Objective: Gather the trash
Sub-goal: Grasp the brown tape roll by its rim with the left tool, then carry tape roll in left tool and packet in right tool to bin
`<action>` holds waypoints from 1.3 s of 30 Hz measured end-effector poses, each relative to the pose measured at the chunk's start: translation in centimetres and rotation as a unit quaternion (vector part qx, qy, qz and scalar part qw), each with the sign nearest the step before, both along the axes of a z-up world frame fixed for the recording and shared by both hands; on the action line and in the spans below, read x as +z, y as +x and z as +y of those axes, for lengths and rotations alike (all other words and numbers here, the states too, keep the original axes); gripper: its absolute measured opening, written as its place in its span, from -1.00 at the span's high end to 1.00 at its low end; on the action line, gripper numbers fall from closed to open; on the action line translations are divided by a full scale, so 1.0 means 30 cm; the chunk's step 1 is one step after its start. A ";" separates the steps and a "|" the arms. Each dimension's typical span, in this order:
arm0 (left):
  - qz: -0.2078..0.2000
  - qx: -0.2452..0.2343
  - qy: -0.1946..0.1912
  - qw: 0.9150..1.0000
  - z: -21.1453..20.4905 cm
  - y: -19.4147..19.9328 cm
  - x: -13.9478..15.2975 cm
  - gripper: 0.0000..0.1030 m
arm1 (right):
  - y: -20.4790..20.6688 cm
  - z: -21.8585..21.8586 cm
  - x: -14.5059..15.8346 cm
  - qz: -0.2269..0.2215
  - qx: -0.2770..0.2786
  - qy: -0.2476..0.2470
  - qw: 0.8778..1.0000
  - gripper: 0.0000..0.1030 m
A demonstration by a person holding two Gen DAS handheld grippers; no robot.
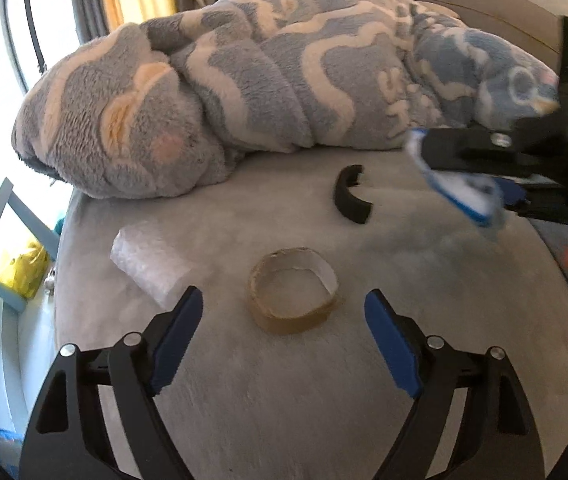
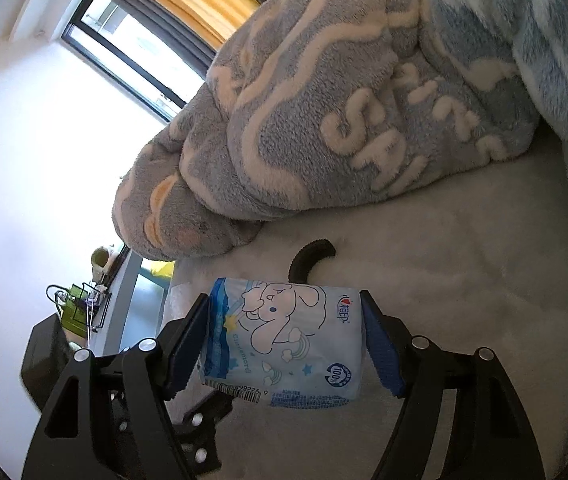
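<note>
Tissue packet (image 2: 284, 344) is gripped between the pads of the right tool (image 2: 284, 340) above the bed (image 1: 284, 380); left tool (image 1: 284, 340) is held wide, empty, over a cardboard tape ring (image 1: 294, 294).

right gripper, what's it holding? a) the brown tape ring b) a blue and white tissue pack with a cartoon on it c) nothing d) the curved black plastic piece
b: in the right wrist view the right gripper has its pads pressed on both sides of the blue and white tissue pack, while the tape ring and the curved black piece lie on the grey bed cover.
</note>
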State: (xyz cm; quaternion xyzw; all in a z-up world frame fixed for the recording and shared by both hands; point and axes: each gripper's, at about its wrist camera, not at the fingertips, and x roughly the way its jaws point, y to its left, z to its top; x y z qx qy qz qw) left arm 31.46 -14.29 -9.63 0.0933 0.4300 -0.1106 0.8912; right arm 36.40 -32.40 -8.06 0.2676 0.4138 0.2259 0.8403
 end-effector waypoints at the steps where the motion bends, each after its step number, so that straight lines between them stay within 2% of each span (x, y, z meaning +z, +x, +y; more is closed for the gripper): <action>1: 0.003 0.004 -0.005 1.000 0.003 0.013 -0.001 -0.58 | 0.001 0.000 0.004 -0.002 0.002 -0.001 1.000 -0.44; 7: 0.026 0.012 -0.027 0.999 -0.004 0.064 -0.028 -0.24 | 0.006 -0.024 0.015 -0.006 0.006 -0.002 1.000 -0.44; 9: 0.033 0.011 -0.028 0.999 -0.008 0.070 -0.037 -0.02 | 0.010 -0.031 0.020 -0.006 0.005 -0.001 1.000 -0.44; 15: 0.034 0.014 -0.040 0.999 -0.005 0.068 -0.034 0.01 | 0.004 -0.048 0.044 -0.013 -0.002 0.004 1.000 -0.44; 20: 0.037 0.021 -0.065 0.997 0.024 0.018 -0.011 0.02 | -0.013 -0.050 0.068 -0.021 -0.008 0.007 1.000 -0.44; 26: 0.032 0.022 -0.064 0.997 0.095 -0.054 0.032 0.02 | -0.042 -0.052 0.100 -0.027 -0.028 0.020 0.999 -0.44; 33: 0.019 0.031 -0.070 0.997 0.207 -0.128 0.109 0.01 | -0.083 0.020 0.136 -0.035 -0.037 0.027 0.998 -0.44; 39: 0.005 0.043 -0.062 0.997 0.340 -0.217 0.181 0.01 | -0.112 0.140 0.164 -0.043 -0.028 0.017 0.999 -0.44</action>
